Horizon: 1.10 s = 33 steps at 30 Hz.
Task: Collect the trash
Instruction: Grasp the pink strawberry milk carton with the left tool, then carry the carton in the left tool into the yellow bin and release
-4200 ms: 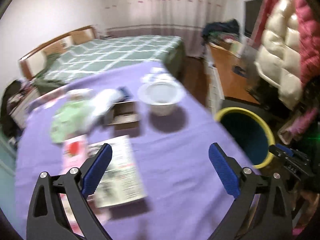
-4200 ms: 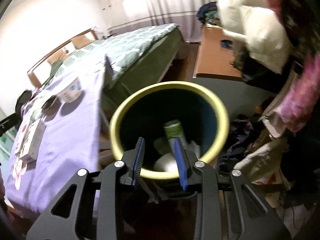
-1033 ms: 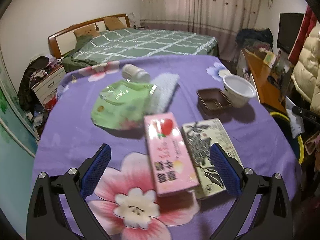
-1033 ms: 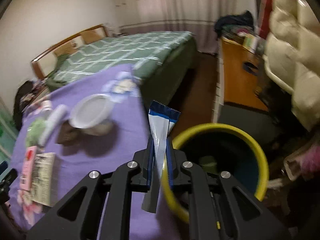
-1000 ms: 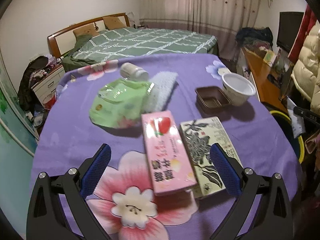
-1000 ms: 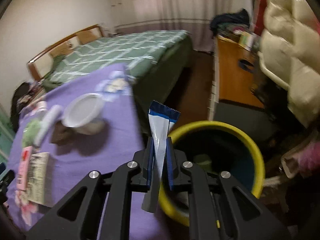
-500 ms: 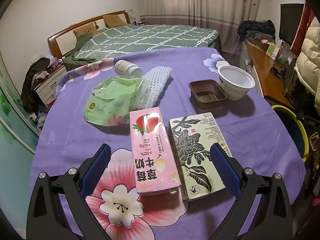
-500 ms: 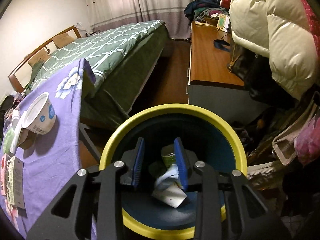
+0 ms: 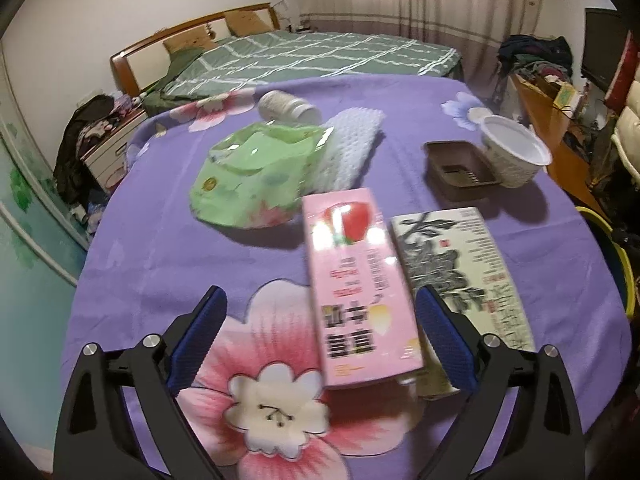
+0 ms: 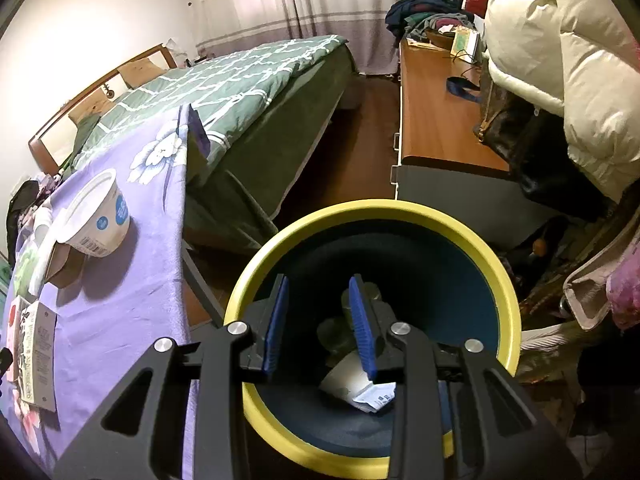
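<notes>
1. Lower the left tongs (image 9: 320,332), jaws wide and just narrowed a little, onto the pink carton (image 9: 356,288) lying on the table (image 9: 160,248) between them, untouched.
2. Centre the carton, clear of the printed box (image 9: 460,276) touching its right side.
3. Keep the right tongs (image 10: 318,320), narrowly parted and empty, over the bin (image 10: 400,216).

The pink carton (image 9: 358,292) lies between the fingers of the left gripper (image 9: 320,336), with bare counter (image 9: 160,248) open to its left. The grey box (image 9: 460,276) lies just beside the carton on its right, and the right finger is over it. Beyond the carton, the green pack (image 9: 256,176) and white net (image 9: 352,148) close the way. Beside the counter, the bin (image 10: 496,264) mouth is free under the right gripper (image 10: 320,320); trash lies at its bottom.
</notes>
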Each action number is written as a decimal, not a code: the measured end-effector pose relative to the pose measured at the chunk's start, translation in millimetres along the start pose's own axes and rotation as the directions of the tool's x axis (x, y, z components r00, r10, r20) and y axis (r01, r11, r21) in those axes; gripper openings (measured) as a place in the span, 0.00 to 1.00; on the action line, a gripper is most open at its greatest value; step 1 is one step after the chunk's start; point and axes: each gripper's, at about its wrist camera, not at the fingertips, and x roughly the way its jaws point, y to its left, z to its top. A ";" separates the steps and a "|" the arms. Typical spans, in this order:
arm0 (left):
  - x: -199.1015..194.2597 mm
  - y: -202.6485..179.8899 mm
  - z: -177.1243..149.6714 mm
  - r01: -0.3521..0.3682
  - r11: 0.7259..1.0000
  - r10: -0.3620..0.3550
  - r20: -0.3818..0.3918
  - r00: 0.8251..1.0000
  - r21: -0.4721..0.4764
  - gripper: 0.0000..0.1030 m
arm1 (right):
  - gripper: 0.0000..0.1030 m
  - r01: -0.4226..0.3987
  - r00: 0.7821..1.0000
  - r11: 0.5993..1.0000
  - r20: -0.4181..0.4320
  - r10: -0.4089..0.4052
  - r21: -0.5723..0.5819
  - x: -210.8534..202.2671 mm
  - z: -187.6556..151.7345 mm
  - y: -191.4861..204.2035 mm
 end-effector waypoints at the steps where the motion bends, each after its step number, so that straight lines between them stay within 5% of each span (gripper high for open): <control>1: 0.8 4.4 -0.3 -0.002 1.000 0.002 -0.001 1.000 -0.008 0.91 | 0.29 0.001 1.000 1.000 -0.002 -0.001 -0.001 1.0 0.2 -0.1; 6: 3.1 19.6 1.4 -0.074 0.997 0.074 -0.006 0.997 -0.018 0.91 | 0.29 -0.001 1.000 1.000 -0.008 0.001 -0.003 3.9 0.4 1.9; 15: 32.0 8.2 25.7 0.011 0.998 -0.007 -0.066 0.998 0.058 0.91 | 0.29 -0.017 1.000 1.000 -0.006 0.017 -0.014 4.2 -0.8 6.9; 23: 55.2 5.3 33.6 0.094 0.993 -0.083 -0.139 0.987 0.073 0.49 | 0.29 -0.011 1.000 1.000 0.001 0.011 0.005 0.9 0.6 0.5; 33: 4.6 -6.5 22.3 0.099 0.988 -0.093 -0.059 0.994 0.116 0.49 | 0.29 -0.040 0.999 0.999 0.010 0.040 0.004 -4.6 -0.2 -0.5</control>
